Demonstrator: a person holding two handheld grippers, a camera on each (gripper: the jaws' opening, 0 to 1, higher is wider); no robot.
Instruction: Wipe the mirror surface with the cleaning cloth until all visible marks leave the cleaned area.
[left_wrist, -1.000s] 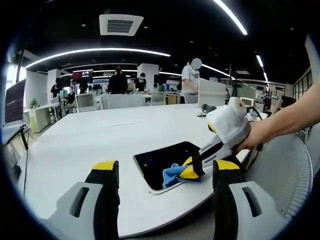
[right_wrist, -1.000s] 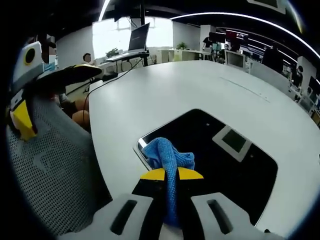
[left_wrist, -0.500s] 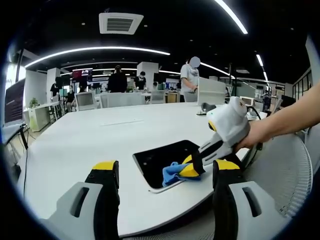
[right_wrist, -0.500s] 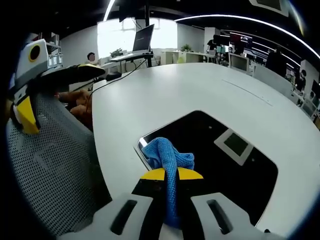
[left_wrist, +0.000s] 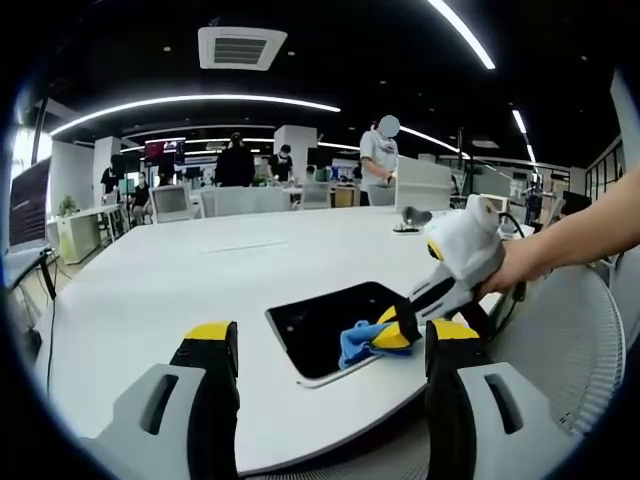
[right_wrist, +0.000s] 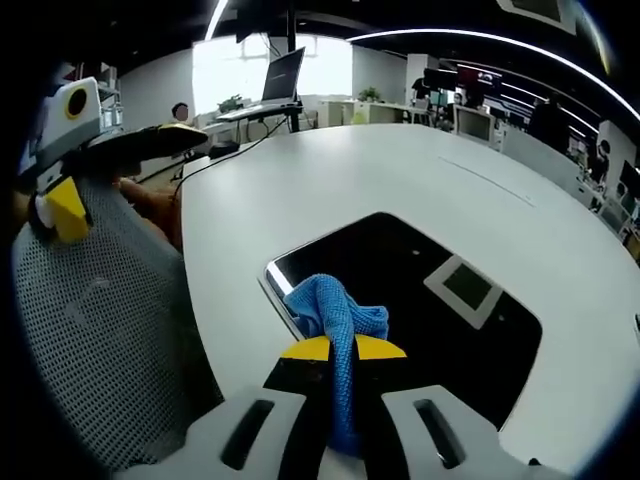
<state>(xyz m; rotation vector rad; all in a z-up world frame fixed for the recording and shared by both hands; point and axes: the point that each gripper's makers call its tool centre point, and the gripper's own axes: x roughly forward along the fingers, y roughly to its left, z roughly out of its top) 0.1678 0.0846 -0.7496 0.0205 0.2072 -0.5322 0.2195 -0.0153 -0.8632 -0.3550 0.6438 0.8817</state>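
The mirror (right_wrist: 400, 310) lies flat near the desk (left_wrist: 180, 270) edge, dark and reflective. The right gripper (right_wrist: 335, 355) pinches the blue cloth (right_wrist: 335, 310) against its near corner; press flat and sweep in overlapping strokes inward, where the room is. The left gripper (left_wrist: 325, 345) hovers spread, holding nothing, just off the edge.

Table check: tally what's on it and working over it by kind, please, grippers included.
Mirrors: 1, the mirror, flat on the table.
Cloths: 1, the blue cloth, pressed on the mirror.
Grippers: 2, the right gripper shut on the cloth, and the left gripper open off the table's edge.
Total: 4.
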